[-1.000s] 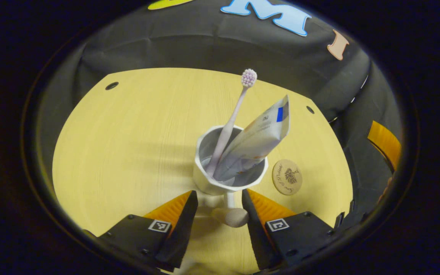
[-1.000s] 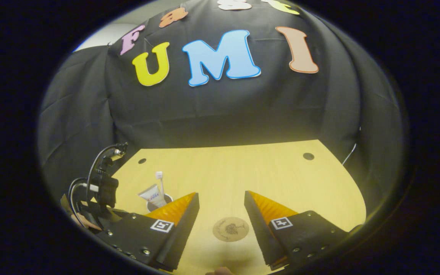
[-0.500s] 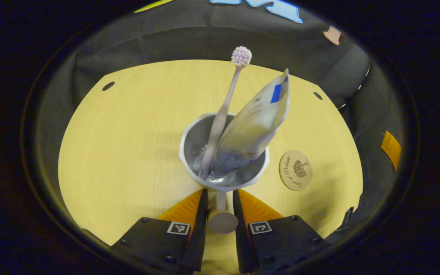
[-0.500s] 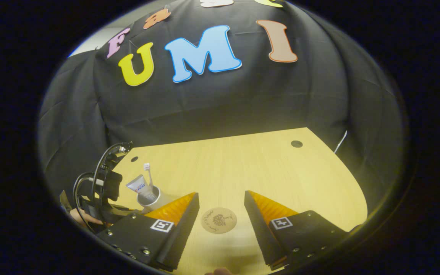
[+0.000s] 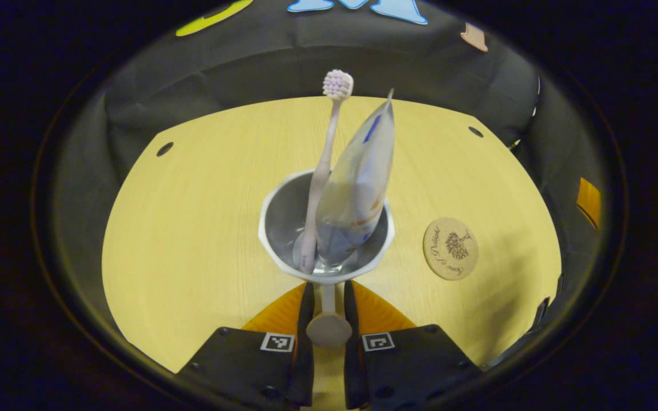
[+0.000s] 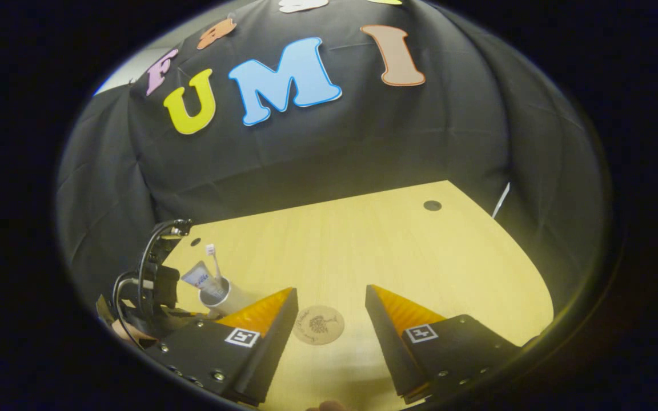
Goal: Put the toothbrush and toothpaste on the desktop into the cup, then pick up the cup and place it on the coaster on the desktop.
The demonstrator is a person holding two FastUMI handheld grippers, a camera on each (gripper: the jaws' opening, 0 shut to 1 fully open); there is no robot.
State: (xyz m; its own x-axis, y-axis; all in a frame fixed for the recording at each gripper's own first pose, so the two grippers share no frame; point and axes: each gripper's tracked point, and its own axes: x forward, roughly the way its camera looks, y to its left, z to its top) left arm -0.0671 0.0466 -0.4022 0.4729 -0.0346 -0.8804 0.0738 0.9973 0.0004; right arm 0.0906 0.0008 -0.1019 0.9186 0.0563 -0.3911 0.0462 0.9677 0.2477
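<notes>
A white cup (image 5: 283, 217) holds a pale pink toothbrush (image 5: 323, 171) standing head up and a toothpaste tube (image 5: 357, 182) leaning beside it. My left gripper (image 5: 325, 302) is shut on the cup's handle (image 5: 328, 326), which ends in a round knob. The round wooden coaster (image 5: 450, 248) lies flat on the yellow desktop (image 5: 192, 228), to the right of the cup. In the right gripper view the cup (image 6: 220, 295) with the toothbrush (image 6: 211, 258) and toothpaste (image 6: 195, 275) sits at lower left beside the left gripper (image 6: 152, 288). My right gripper (image 6: 329, 305) hangs open above the coaster (image 6: 317, 325).
The desktop (image 6: 392, 245) has small round holes (image 5: 164, 149) near its far corners, another hole (image 5: 476, 132) at the right. Black cloth walls close the booth behind and to the sides. A thin white cable (image 6: 500, 200) hangs at the right edge.
My left gripper moved in and shut on the cup's handle. The cup now sits closer, and the toothpaste has turned edge-on. The right gripper's view drifted right, the coaster sliding left between its fingers.
</notes>
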